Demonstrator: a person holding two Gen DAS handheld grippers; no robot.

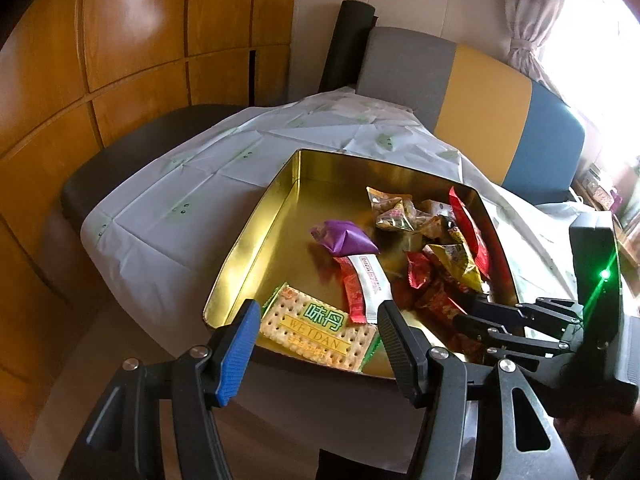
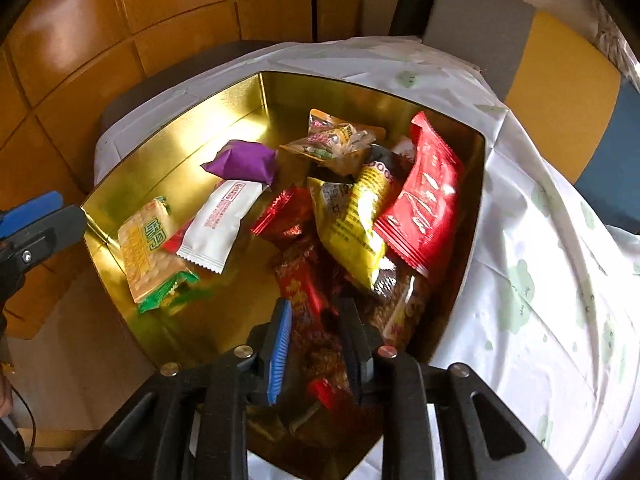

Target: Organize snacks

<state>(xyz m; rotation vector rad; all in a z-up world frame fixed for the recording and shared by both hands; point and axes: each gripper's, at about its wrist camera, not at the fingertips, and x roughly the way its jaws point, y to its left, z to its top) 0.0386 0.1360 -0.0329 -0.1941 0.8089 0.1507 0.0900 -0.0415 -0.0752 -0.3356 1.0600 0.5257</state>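
Observation:
A gold tin [image 1: 248, 240] [image 2: 168, 120] lies open on the table with several snack packets in it. Toward its left side are a cracker pack [image 1: 316, 328] [image 2: 140, 248], a purple packet [image 1: 344, 236] [image 2: 244, 162] and a white-and-red packet [image 1: 368, 284] [image 2: 220, 224]. Piled at its right are a yellow packet [image 2: 352, 224], a large red packet [image 2: 428, 196] and others. My right gripper [image 2: 316, 308] [image 1: 468, 312] reaches into that pile, shut on a red printed packet [image 2: 298, 284]. My left gripper [image 1: 316, 312] [image 2: 44, 216] hovers open over the tin's near rim, holding nothing.
A white tablecloth with green prints [image 1: 180, 184] [image 2: 540, 280] covers the table. Behind it stands a bench back in grey, yellow and blue [image 1: 488, 96]. Wooden panelling [image 1: 120, 40] fills the left, with a dark chair [image 1: 140, 136] beside the table.

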